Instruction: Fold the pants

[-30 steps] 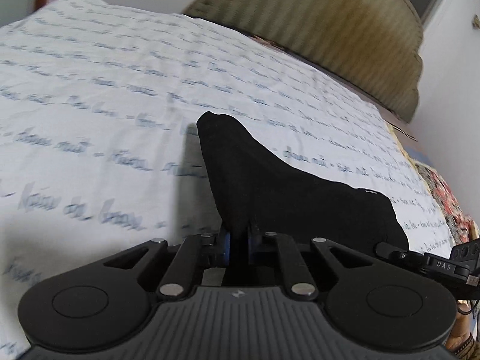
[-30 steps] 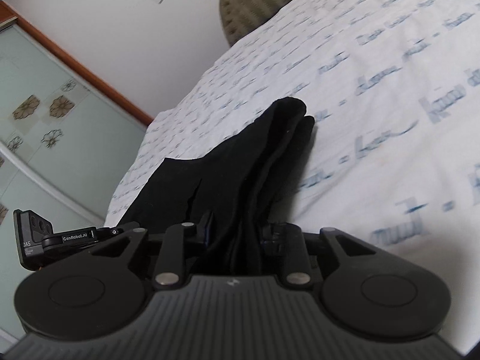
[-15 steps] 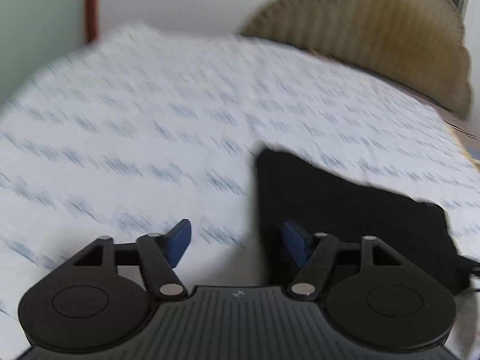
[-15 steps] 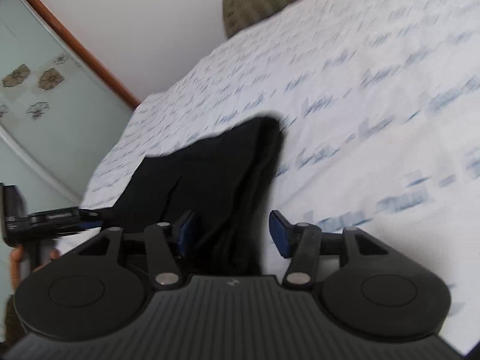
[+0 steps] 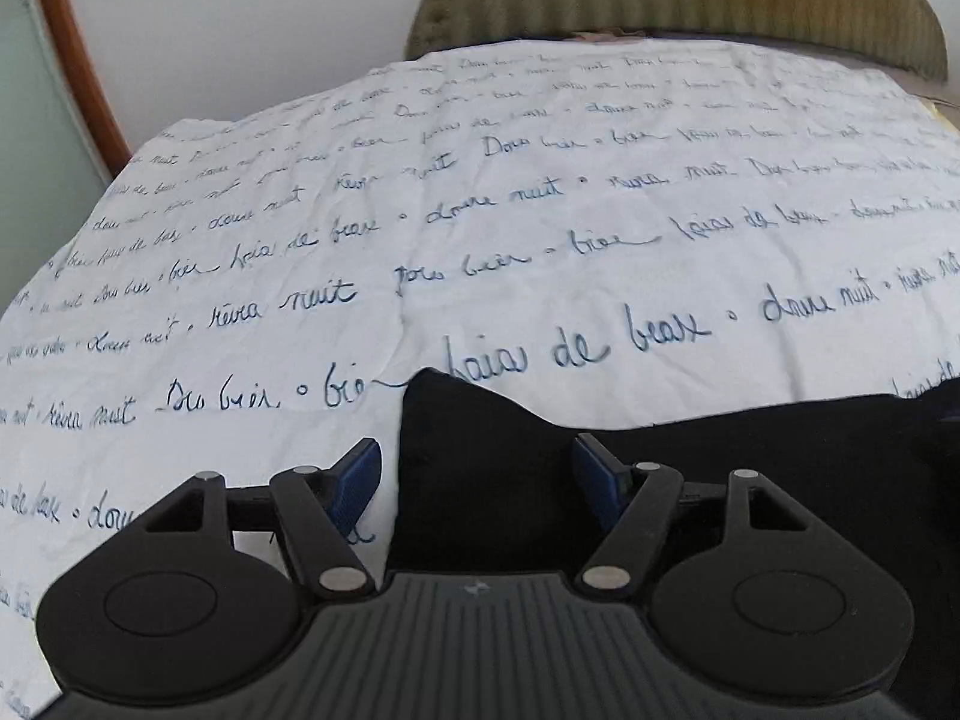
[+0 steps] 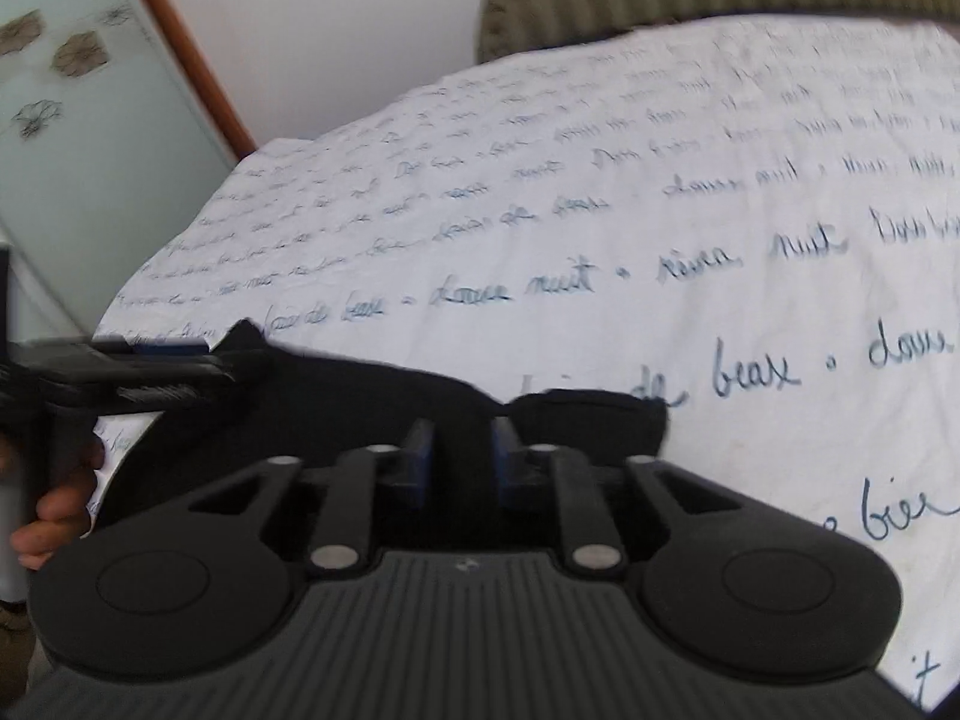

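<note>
Now both tongs work the near edge of the black pants [image 5: 690, 480] on the bed [image 5: 540, 228].

Left tongs [image 5: 477, 480] stand wide, straddling a corner of the cloth without pressing it, likely lined up for a fresh hold. Right tongs [image 6: 458, 456] are closing to a narrow gap with dark cloth between them, apparently to pinch the other end so the edge lifts evenly.

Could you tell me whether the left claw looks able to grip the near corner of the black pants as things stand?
Probably yes: the left claw is open, the black pants corner already lies between its fingers, and nothing blocks it.
</note>
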Available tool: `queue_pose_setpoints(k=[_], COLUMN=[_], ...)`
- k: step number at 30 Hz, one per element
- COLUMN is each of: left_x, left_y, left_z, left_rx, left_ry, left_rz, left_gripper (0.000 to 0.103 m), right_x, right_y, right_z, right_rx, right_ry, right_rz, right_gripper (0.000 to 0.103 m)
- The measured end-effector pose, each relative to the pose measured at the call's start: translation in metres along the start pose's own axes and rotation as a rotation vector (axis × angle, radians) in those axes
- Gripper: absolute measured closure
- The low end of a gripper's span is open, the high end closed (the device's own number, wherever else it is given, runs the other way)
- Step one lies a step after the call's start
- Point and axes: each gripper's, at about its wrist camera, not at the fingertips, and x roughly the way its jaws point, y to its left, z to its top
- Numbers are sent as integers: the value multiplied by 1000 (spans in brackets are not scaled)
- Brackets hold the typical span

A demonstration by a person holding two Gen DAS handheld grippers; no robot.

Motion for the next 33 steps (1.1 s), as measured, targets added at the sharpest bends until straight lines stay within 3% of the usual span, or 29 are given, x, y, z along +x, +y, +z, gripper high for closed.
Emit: queue_pose_setpoints(k=[5,8,10,12,16,19,22,27,33], left_x=[-51,-72,-67,-59,-74,-79,-87,-106,-138], left_y=[7,2,-10,-18,-15,-17,-22,-20,-13], left_z=[-20,-40,-49,-55,-56,-62,-70,-86,-110], left_rx=[-29,-43,7,24,-18,-38,-33,-51,-83], left_ry=[-77,-83,-57,-44,-58,-43,-38,-21,-32], left_rz=[-1,-60,-37,18,16,24,39,10,-28], left_gripper=[34,34,34,32,32,32,32,31,31], right_x=[-51,-58,-48,-43,-65,-66,-60,-80,-130], right_y=[36,56,63,65,90,87,86,102,113], right_z=[-26,-53,-67,-68,-75,-83,-98,-107,-120], right_rx=[-243,-410,-500,-478,-511,-459,-462,-473,-438], right_ry=[-79,-49,-36,-39,-113,-89,-71,-89,-177], right_rz=[-110,-191,-260,-277,-305,-260,-315,-323,-278], right_gripper=[74,74,70,69,68,67,67,55,45])
